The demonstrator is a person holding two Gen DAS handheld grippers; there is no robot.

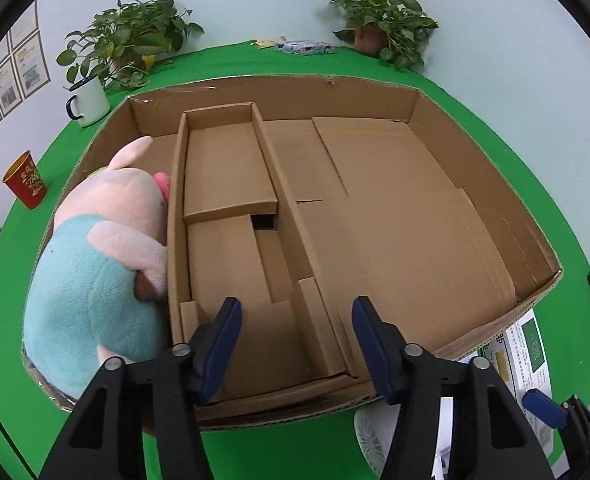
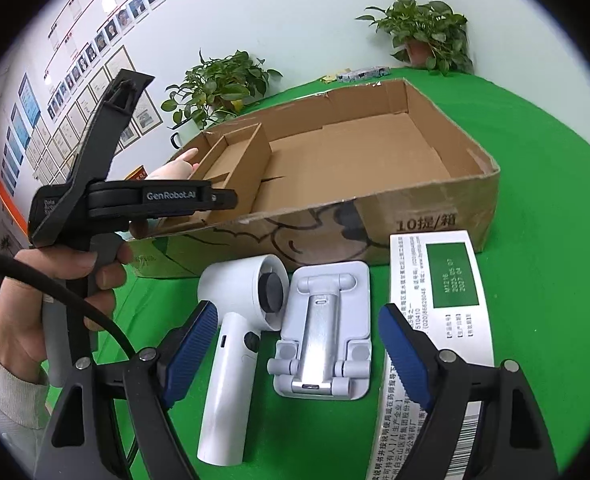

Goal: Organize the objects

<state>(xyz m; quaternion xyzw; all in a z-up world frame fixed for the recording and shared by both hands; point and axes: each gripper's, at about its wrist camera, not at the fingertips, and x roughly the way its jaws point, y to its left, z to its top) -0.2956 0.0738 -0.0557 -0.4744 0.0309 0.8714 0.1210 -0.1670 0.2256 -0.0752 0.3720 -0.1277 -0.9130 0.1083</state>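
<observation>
Task step: sorting loose items into the cardboard box (image 1: 435, 128); judged to be between placements, with one item stowed and three left outside.
Stowed item: the plush pig (image 1: 99, 264) lies in the narrow compartment at the left of the left wrist frame, pressed against the divider (image 1: 175, 216). Only its ear tip shows in the right wrist view.
Left gripper (image 1: 297, 344): lower centre of its own frame, above the near edge of the box. Jaws released, nothing between them.
Right gripper (image 2: 299, 344): lower centre of its own frame, above the items on the green cloth (image 2: 543, 184). Jaws released, spread wide, nothing held.
Items awaiting placement: handheld fan (image 2: 235, 344), white, lying flat, lower centre-left; folding phone stand (image 2: 323, 332) just beside it on the right; white medicine carton (image 2: 447, 308) at lower right, lying flat against the front wall of the box.
Free space: the middle compartments and the large right-hand section show bare cardboard.
Next move, judgement: the phone stand lies most nearly between the right jaws. Lower the gripper, close across its narrow width, lift over the box wall, set down in an open section.
Caution: the fan and stand lie close together; a wide approach may nudge the fan.
</observation>
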